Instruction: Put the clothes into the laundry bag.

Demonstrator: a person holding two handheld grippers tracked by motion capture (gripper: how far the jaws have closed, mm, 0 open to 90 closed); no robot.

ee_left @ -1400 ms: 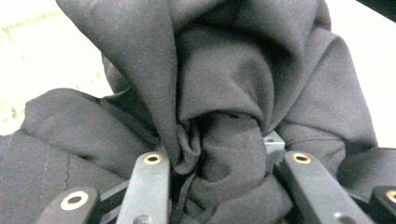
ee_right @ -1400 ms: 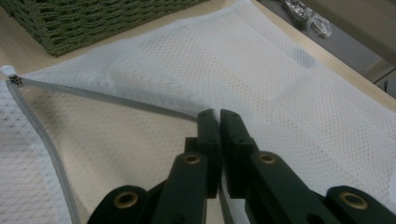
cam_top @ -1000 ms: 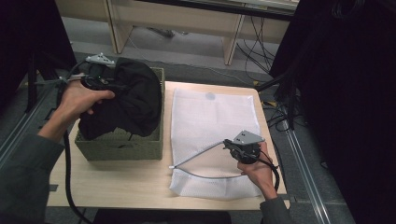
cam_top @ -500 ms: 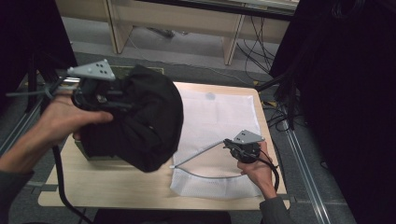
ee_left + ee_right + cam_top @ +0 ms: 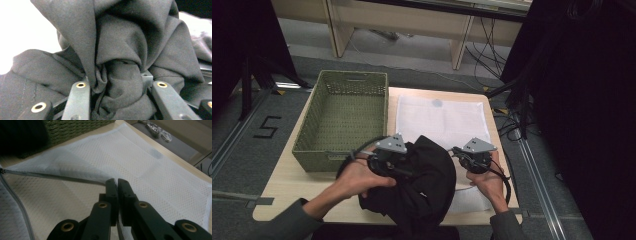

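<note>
A bunched black garment (image 5: 424,187) hangs from my left gripper (image 5: 408,172) over the near end of a white mesh bag (image 5: 442,120). In the left gripper view the black jaws (image 5: 116,83) are shut on a thick fold of the garment (image 5: 120,45). My right gripper (image 5: 455,151) sits just right of the garment, shut on the raised edge of the bag's opening. The right gripper view shows its fingertips (image 5: 117,182) pinching that mesh edge (image 5: 82,170), with the grey zipper (image 5: 50,177) running off to the left and the mouth lifted open.
An empty green woven basket (image 5: 344,115) stands at the table's left, touching the bag's side. The wooden table (image 5: 287,175) ends close to the person's arms. Cables and dark equipment crowd the floor at the right.
My left gripper has lifted the black garment out of the basket and carried it right and nearer, down to the bag's opening. The right gripper has kept its hold in place.
</note>
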